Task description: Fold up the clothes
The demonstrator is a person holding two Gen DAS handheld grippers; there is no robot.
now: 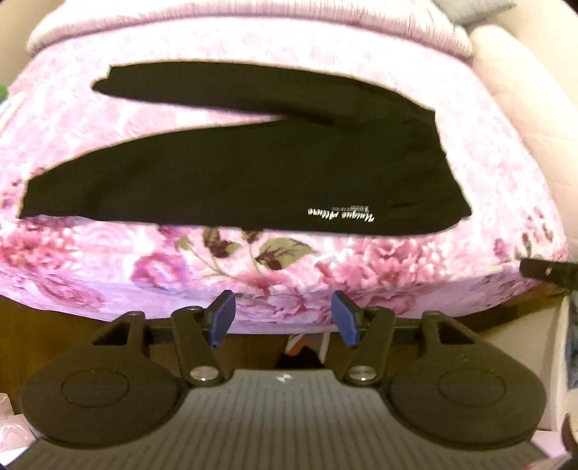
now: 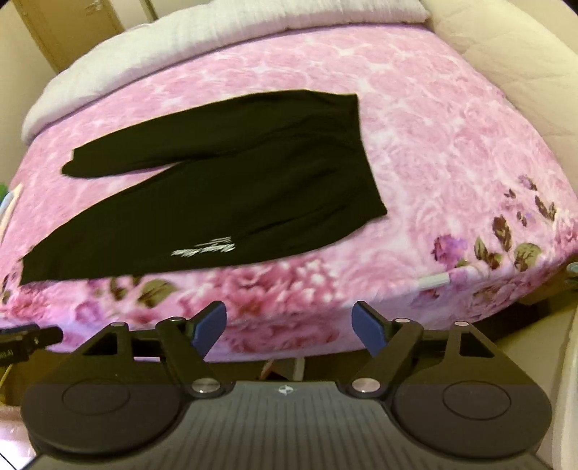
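A pair of black trousers (image 1: 253, 170) lies spread flat on a pink flowered bed, waistband to the right and both legs running left, with small white lettering near the front edge. The right wrist view shows the same trousers (image 2: 231, 195) from further right. My left gripper (image 1: 283, 318) hangs open in front of the bed's near edge, below the trousers and not touching them. My right gripper (image 2: 289, 327) is open too, held off the bed's front edge, nothing between its blue pads.
The pink floral blanket (image 1: 361, 274) covers the bed, with a pale folded quilt (image 2: 144, 61) across the far end. A cream padded surface (image 2: 505, 54) rises on the right. A wooden door (image 2: 72, 25) stands at far left. The other gripper's tip (image 1: 545, 269) shows at the right edge.
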